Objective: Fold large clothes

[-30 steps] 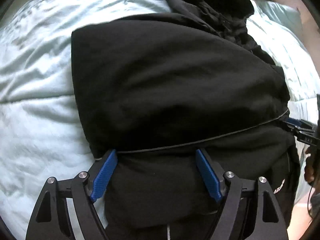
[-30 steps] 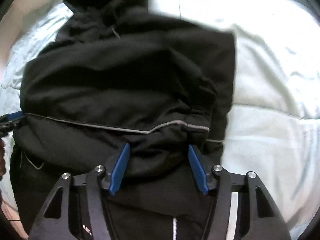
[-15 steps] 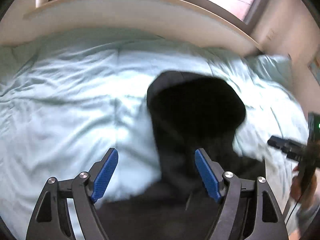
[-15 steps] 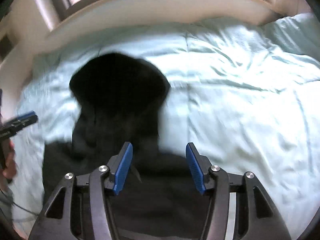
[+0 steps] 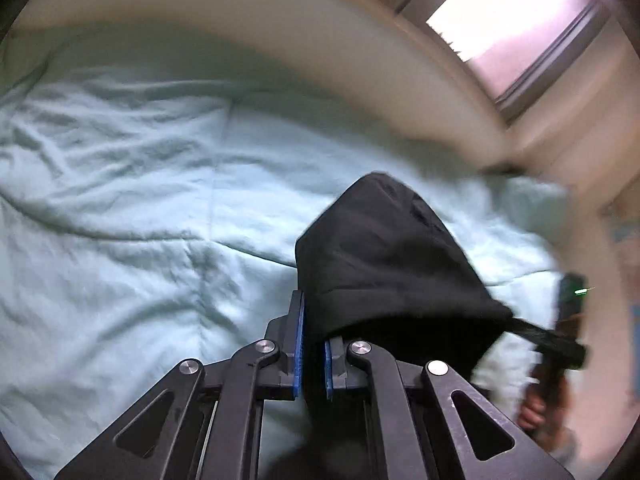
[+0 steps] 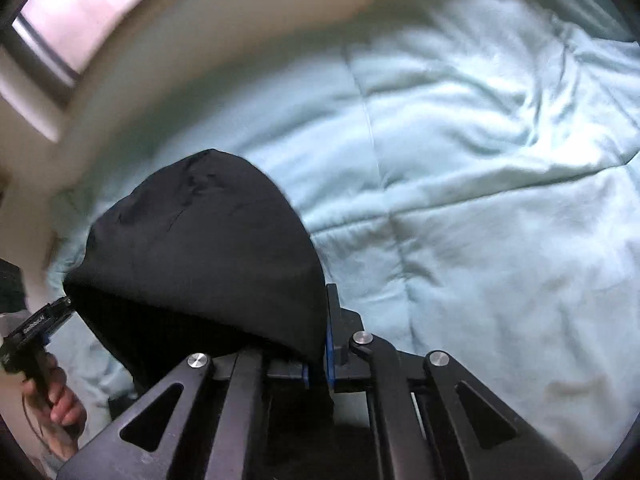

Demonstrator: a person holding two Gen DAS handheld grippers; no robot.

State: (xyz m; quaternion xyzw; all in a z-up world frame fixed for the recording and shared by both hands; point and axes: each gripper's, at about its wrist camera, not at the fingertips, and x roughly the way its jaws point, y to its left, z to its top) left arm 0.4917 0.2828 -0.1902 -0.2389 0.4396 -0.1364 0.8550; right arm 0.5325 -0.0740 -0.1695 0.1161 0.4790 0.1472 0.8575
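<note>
The black hoodie's hood [image 5: 384, 248] is lifted off the light blue bedspread [image 5: 120, 220] and stretched between both grippers. My left gripper [image 5: 313, 320] is closing its jaws, and the blue pads press on the hood's left edge. In the same view my right gripper [image 5: 520, 324] pinches the far right corner. In the right wrist view the hood [image 6: 208, 240] bulges up left of centre. My right gripper [image 6: 320, 320] is closing there, pads pressing on the hood's right edge. My left gripper [image 6: 62, 304] holds the opposite corner. The hoodie's body is hidden below the jaws.
The bedspread [image 6: 480, 200] spreads wide and wrinkled beyond the hood. A beige headboard ledge [image 5: 280, 40] curves along the far side under a bright window [image 5: 500, 12]. A person's hand [image 6: 60, 396] grips the left gripper's handle, another hand [image 5: 536, 412] the right one's.
Both grippers stood open over the folded black body, then swung forward and up toward the hood. Now both are shut on the hood's edges and the hood is raised off the bed.
</note>
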